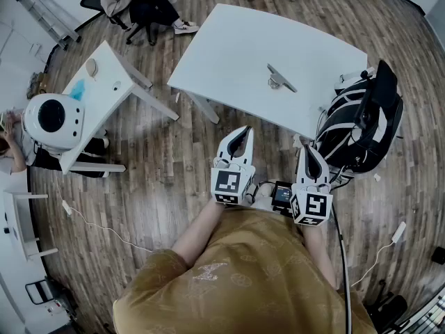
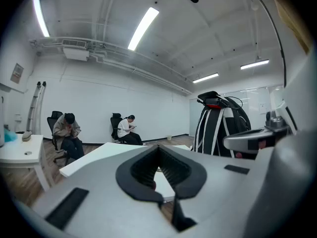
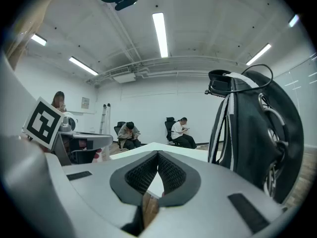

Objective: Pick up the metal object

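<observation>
Left gripper (image 1: 244, 131) and right gripper (image 1: 306, 149), both clenched on nothing, sit low-centre against the body, evidently in a carry posture, since the metal object (image 1: 279, 79) lies well apart on the white table (image 1: 229, 54), upper centre-right.

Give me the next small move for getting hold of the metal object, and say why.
Probably reach the right gripper forward over the white table toward the metal object, opening its jaws on the way. Both it and the left gripper are over the wooden floor, short of the table's edge, jaws together and empty, while the object lies untouched farther ahead.
</observation>
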Demonstrator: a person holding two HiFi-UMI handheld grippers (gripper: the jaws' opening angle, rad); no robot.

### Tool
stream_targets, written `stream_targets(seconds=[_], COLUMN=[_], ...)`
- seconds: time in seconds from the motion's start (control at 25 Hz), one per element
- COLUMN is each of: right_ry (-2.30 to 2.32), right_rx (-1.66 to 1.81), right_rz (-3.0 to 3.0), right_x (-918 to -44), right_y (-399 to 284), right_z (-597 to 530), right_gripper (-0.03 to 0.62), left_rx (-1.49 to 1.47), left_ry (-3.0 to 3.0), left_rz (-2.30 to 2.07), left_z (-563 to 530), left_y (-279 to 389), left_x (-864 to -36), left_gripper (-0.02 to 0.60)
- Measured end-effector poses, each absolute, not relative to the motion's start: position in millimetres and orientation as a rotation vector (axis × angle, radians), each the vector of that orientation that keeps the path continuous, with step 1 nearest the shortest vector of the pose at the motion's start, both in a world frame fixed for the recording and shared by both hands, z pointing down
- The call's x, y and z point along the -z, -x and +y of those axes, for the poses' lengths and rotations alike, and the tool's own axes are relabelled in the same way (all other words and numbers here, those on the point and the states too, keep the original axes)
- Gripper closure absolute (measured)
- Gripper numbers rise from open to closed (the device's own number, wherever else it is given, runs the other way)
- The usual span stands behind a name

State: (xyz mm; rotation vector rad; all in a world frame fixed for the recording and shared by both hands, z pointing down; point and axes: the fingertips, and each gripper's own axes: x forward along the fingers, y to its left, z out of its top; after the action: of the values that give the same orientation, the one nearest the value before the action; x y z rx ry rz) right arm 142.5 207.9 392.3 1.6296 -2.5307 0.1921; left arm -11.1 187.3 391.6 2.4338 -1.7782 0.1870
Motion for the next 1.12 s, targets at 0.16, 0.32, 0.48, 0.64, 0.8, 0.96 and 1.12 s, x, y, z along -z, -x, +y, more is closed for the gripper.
stream_targets(seconds=[0.16,0.32,0.48,0.64,0.8,0.96,1.12], right_ry=[-1.620,-1.622,-1.629,-1.653,-1.673,-1.688,-1.713], right_rx=[-0.196,-0.202,-0.187,-0.188,-0.192,-0.185,-0.186], right_rz=[-2.533,-2.531,-2.509,-2.493,-2.475,-2.454,-2.438], right_x=[-393,-395,-395,-396,-400,-402,-404], right_y=[-134,-129,-121,-111,-101,-92,-87], right_z=[199,182,162,137,119,108,98], right_gripper=[0.585,0.586,0.585,0.585,0.585,0.585,0.585], left_rx=[-0.190,-0.188,-0.174,-0.172,-0.164,-0.167,-0.169], left_ry=[-2.445,-2.447,-2.456,-2.471,-2.490,-2.503,-2.501], left_rz=[-1.767,-1.757,-1.742,-1.716,-1.688,-1.660,-1.647], left_z=[175,155,134,110,88,75,65], left_y=[13,16,22,30,40,50,57], left_x=[-392,-395,-394,-396,-398,-400,-401], left_gripper=[0.580,0.580,0.580,0.579,0.580,0.580,0.580])
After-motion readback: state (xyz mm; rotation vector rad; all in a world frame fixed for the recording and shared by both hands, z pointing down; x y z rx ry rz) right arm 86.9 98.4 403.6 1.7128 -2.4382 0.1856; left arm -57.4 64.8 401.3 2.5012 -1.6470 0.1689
